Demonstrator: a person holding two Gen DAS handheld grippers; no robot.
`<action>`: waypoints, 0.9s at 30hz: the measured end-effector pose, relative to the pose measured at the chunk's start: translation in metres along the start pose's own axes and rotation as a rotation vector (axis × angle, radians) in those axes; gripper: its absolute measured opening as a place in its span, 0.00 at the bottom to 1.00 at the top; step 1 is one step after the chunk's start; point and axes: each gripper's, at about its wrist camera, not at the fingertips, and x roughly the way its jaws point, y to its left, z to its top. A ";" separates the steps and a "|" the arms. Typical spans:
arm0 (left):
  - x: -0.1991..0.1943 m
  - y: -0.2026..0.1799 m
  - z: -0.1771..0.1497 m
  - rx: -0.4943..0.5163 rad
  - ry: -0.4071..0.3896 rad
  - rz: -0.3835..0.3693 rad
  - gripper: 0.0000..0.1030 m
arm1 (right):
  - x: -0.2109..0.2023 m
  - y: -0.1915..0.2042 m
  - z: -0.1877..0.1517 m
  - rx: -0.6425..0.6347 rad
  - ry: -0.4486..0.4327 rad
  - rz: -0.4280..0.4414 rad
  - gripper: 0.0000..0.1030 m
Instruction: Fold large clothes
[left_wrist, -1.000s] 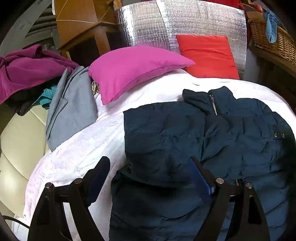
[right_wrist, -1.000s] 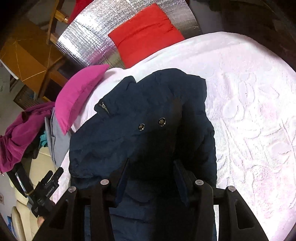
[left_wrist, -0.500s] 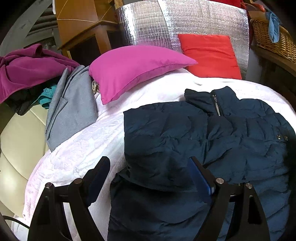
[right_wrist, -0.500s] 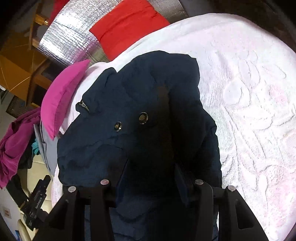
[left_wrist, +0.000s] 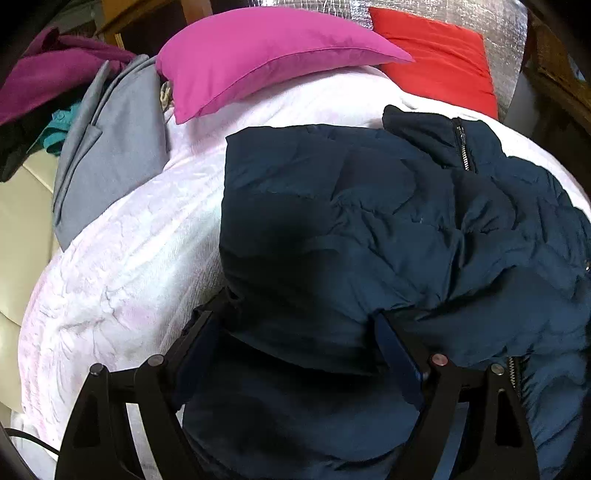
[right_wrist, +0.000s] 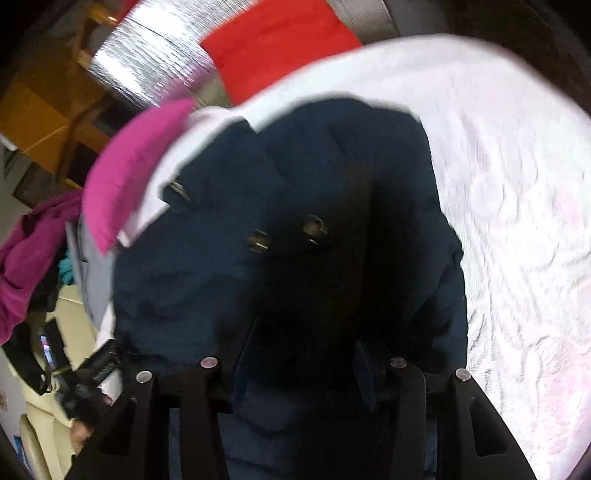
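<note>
the navy puffer jacket (left_wrist: 369, 229) lies spread on the white bedspread (left_wrist: 122, 280), collar and zip toward the pillows, one sleeve already laid across its chest; the hem end is nearest the person. the left gripper (left_wrist: 295, 339) stands wide open over the near left part of the jacket, its fingers straddling a fold of the padded cloth without pinching it; the right gripper (right_wrist: 303, 354) is about half open low over the jacket's right side, dark cloth lies between its fingers, and whether the pads press on it i cannot tell, the view being blurred and shadowed.

the step looks like taking the lower edge at both sides to fold it up toward the collar; to do it well, both tongs should bite through all the layers at matching spots, since puffy nylon slips; lift evenly, and lay the hem short of the collar.

beyond lie a pink pillow (left_wrist: 266, 55), a red pillow (left_wrist: 439, 62) and a grey garment (left_wrist: 110, 158).
</note>
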 end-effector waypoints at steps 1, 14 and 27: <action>-0.005 0.001 0.000 -0.005 -0.004 0.000 0.83 | -0.005 0.000 0.001 0.003 -0.002 0.010 0.50; -0.106 0.064 -0.070 -0.012 -0.132 0.053 0.83 | -0.102 -0.024 -0.053 0.033 -0.122 0.156 0.67; -0.105 0.118 -0.187 -0.151 0.129 -0.153 0.83 | -0.131 -0.103 -0.154 0.188 -0.061 0.194 0.69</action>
